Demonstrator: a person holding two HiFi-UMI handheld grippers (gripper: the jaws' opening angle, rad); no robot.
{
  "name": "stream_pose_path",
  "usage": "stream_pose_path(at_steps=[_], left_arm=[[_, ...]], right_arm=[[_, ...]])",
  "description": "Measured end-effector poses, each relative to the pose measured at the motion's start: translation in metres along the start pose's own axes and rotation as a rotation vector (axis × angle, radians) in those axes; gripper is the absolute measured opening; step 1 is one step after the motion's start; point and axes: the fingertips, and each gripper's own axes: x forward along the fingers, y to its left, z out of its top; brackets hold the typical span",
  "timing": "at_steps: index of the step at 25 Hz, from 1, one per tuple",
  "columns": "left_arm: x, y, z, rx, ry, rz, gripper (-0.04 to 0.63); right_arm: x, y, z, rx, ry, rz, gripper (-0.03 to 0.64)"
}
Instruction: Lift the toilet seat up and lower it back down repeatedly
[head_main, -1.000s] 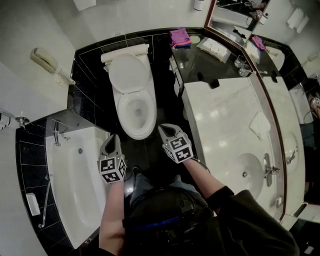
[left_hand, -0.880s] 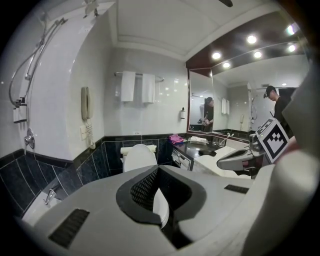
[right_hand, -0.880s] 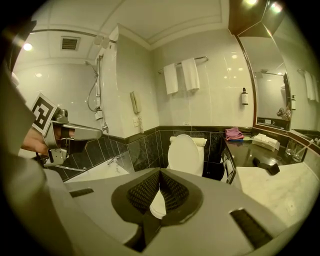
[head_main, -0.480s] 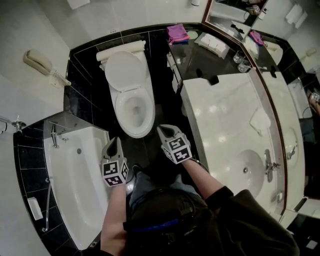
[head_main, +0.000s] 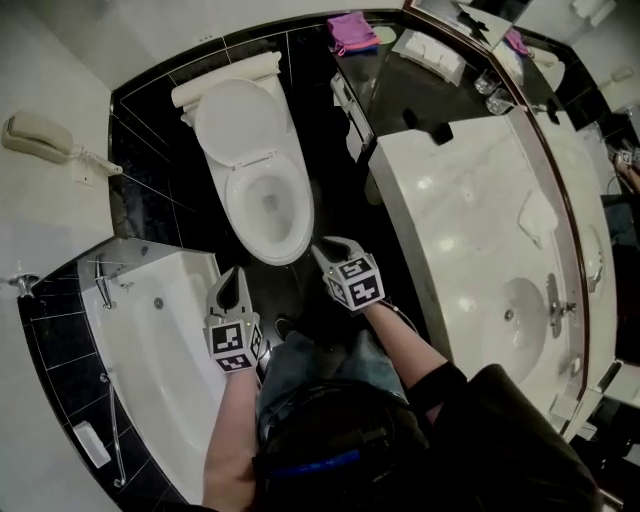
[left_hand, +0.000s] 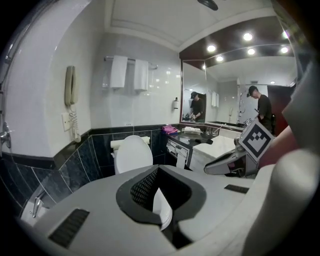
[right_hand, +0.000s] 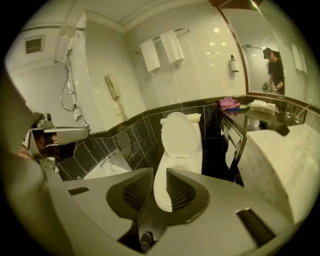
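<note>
1. Two things have changed in the last second: both grippers came lower and closer to the toilet, and the jaws of your right gripper (head_main: 332, 250) have just been opening.
2. The right jaws now stand apart with nothing between them. In the right gripper view (right_hand: 159, 187) you see only the front of the bowl through the gap, some way beyond the pads.
3. Your left gripper (head_main: 232, 275) has its jaws only a little apart, and they are also empty. A thin strip of white bowl shows through them in its own view (left_hand: 159, 200).
4. The seat (head_main: 236, 210) seems to lie flat on the bowl, while the lid (head_main: 238, 120) leans back upright. I judge that a lift is about to start and that the right gripper is the one prepared to take the front edge of the seat.
5. The head view shows what the gripper views do not: the right tips are just beside the front of the bowl, and the left tips are near it but apart, next to the tub (head_main: 150, 360).
6. The right gripper view shows the seat (right_hand: 175, 165) and the lid (right_hand: 179, 135) from the front, with the hinge line between them, which is hard to read from above.
7. Only the left gripper view shows the right gripper from the side, in front of the counter (left_hand: 220, 147).
</note>
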Motion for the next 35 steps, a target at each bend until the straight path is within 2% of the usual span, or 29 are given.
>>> stream_pose_path(at_steps=[7, 10, 17, 20, 28, 35], left_arm=[[0.066, 0.039, -0.033, 0.047, -0.002, -0.071, -0.014], [0.089, 0.043, -0.059, 0.039, 0.018, -0.067, -0.014], [0.158, 0.043, -0.126, 0.016, 0.053, -0.037, -0.014], [0.181, 0.038, -0.151, 0.013, 0.082, -0.034, -0.014], [0.221, 0.030, -0.189, 0.059, 0.078, -0.055, -0.014], [0.233, 0.034, -0.215, 0.062, 0.100, -0.056, -0.014]], right_arm=[[0.092, -0.033, -0.039, 0.304, 0.032, -0.023, 0.179], [0.128, -0.052, -0.077, 0.421, 0.079, -0.004, 0.209], [0.228, -0.112, -0.154, 0.620, 0.120, 0.041, 0.207], [0.265, -0.129, -0.183, 0.682, 0.134, 0.071, 0.207], [0.331, -0.158, -0.240, 0.776, 0.127, 0.107, 0.206], [0.358, -0.169, -0.259, 0.854, 0.107, 0.131, 0.205]])
